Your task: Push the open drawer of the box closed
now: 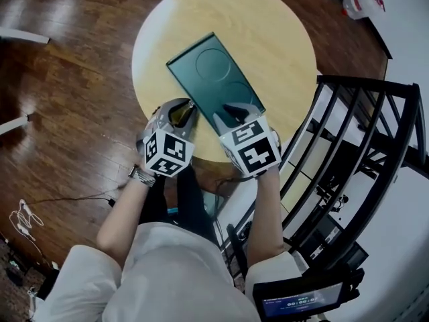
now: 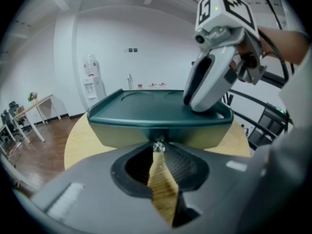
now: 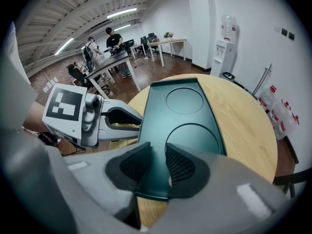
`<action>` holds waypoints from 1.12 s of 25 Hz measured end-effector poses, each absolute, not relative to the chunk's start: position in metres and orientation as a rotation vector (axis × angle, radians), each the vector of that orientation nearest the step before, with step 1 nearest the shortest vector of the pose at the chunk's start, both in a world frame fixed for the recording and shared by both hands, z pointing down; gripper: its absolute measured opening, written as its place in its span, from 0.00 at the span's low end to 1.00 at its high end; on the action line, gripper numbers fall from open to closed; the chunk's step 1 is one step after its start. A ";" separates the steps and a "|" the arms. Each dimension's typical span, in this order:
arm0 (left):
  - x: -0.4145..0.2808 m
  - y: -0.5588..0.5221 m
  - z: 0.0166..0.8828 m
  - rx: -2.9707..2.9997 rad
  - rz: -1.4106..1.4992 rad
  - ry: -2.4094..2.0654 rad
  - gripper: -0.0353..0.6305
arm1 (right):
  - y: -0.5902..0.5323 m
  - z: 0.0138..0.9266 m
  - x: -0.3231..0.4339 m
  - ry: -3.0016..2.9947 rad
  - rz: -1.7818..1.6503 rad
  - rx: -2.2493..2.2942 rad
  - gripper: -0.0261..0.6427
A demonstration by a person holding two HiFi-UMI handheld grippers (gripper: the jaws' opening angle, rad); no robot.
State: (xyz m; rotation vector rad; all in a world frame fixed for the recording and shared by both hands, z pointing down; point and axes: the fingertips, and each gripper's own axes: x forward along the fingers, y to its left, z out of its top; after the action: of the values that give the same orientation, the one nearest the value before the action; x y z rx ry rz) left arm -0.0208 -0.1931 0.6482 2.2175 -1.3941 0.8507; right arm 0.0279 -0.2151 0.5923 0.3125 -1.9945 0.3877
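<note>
Left jaws: the left gripper (image 2: 158, 150) seems to nip the drawer's (image 2: 119, 134) small knob (image 2: 157, 146).
Right jaws: the right gripper (image 3: 157, 152), spread, rests on the lid.
Box (image 1: 214, 69): at the bench's (image 1: 285, 39) near edge; probably light, slick plastic.
Hold: push at the knob, lid pinned.

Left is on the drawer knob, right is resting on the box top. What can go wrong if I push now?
1. The left gripper meets only the small knob at its jaw tips, so it may slip off sideways.
2. The right gripper only presses on the box near its front edge, so the box may slide across the smooth table.
3. An off-centre push might skew and jam the drawer.
</note>
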 end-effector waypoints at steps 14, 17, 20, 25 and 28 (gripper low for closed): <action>-0.013 -0.200 0.644 2.192 0.833 -1.385 0.18 | -0.221 0.588 0.035 -2.036 0.385 0.346 0.20; -0.013 -0.203 0.643 2.178 0.839 -1.398 0.18 | -0.223 0.588 0.035 -2.030 0.380 0.338 0.20; -0.014 -0.204 0.644 2.174 0.846 -1.391 0.18 | -0.222 0.588 0.033 -2.026 0.375 0.331 0.20; -0.013 -0.204 0.645 2.172 0.856 -1.406 0.18 | -0.222 0.589 0.034 -2.034 0.383 0.333 0.20; -0.011 -0.202 0.646 2.182 0.896 -1.411 0.23 | -0.225 0.589 0.037 -2.061 0.393 0.342 0.20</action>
State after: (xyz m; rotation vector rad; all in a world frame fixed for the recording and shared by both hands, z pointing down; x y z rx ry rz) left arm -0.0109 -0.2020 0.6457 2.1815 -1.4106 0.8961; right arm 0.0375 -0.2246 0.5885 0.3419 -2.0611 0.3930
